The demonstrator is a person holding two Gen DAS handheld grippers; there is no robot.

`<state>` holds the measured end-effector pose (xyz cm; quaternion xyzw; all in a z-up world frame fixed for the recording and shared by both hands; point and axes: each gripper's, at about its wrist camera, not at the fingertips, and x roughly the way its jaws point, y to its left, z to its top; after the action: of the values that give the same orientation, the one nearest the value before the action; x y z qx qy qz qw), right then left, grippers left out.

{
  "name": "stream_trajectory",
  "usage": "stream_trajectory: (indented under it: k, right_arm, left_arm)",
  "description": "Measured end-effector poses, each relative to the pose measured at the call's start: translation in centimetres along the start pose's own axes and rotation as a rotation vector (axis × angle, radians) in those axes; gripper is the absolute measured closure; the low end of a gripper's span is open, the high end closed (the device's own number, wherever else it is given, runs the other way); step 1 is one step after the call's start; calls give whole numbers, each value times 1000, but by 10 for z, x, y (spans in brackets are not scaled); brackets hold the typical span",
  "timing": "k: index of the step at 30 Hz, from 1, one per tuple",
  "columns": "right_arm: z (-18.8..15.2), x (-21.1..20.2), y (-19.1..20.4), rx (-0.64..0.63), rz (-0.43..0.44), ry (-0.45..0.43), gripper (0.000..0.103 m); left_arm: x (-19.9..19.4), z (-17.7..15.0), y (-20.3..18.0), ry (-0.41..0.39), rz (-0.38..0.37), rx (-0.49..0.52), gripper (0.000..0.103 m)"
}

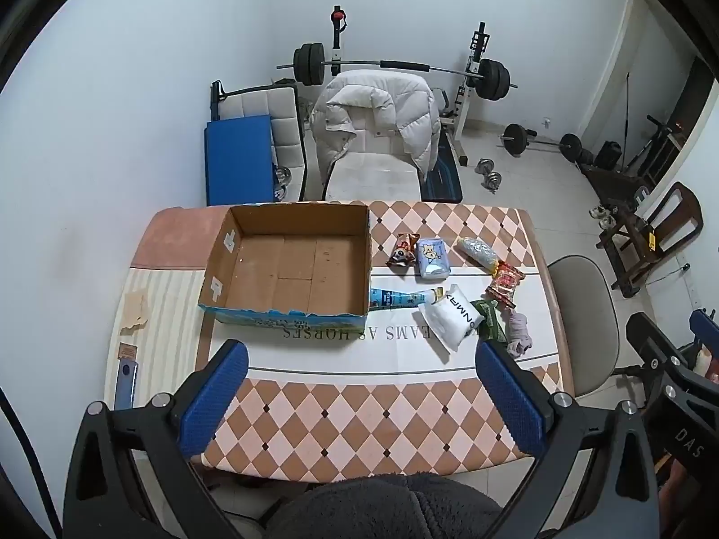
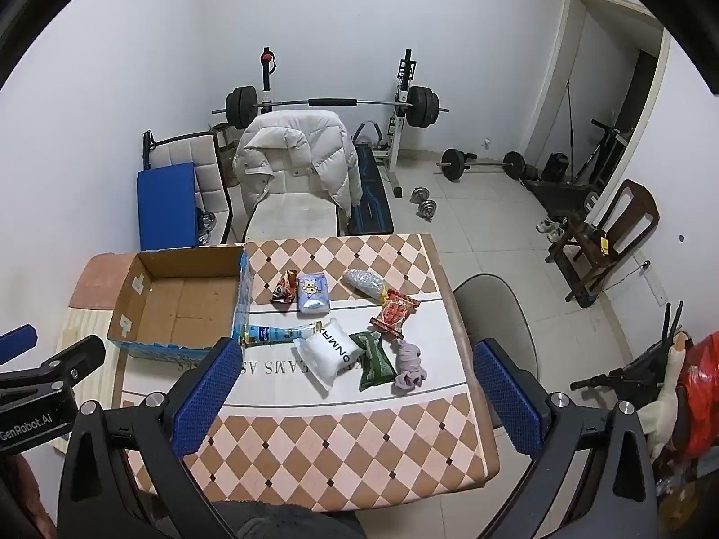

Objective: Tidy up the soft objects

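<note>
An empty open cardboard box (image 1: 292,265) (image 2: 179,301) stands at the table's back left. To its right lie several soft items: a white pouch (image 1: 449,316) (image 2: 330,352), a green packet (image 2: 375,359), a pale purple sock bundle (image 1: 519,332) (image 2: 409,366), a red snack pack (image 1: 505,283) (image 2: 395,312), a blue tissue pack (image 1: 432,258) (image 2: 313,298), a brown snack pack (image 1: 403,249) (image 2: 283,292), a silvery bag (image 1: 478,249) (image 2: 364,283) and a blue tube (image 1: 400,298) (image 2: 274,334). My left gripper (image 1: 361,355) and right gripper (image 2: 352,357) are open and empty, held above the table's near side.
The checkered table (image 1: 359,426) has a grey chair (image 2: 494,310) at its right and a white chair with a puffy jacket (image 1: 377,117) behind. A weight bench, barbells and dumbbells (image 1: 490,173) stand on the floor beyond. A wooden chair (image 2: 597,242) is at far right.
</note>
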<state>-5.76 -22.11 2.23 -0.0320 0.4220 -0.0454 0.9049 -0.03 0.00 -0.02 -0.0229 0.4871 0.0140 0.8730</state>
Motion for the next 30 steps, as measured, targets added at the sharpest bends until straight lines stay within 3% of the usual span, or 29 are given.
stream_trajectory:
  k: [20, 30]
  right_arm:
    - [-3, 2, -3, 3, 5, -4, 0]
    - [-4, 2, -10, -4, -4, -22, 0]
  left_arm:
    - [-4, -7, 1, 6, 0, 0, 0]
    - [-11, -5, -22, -9, 5, -10, 0]
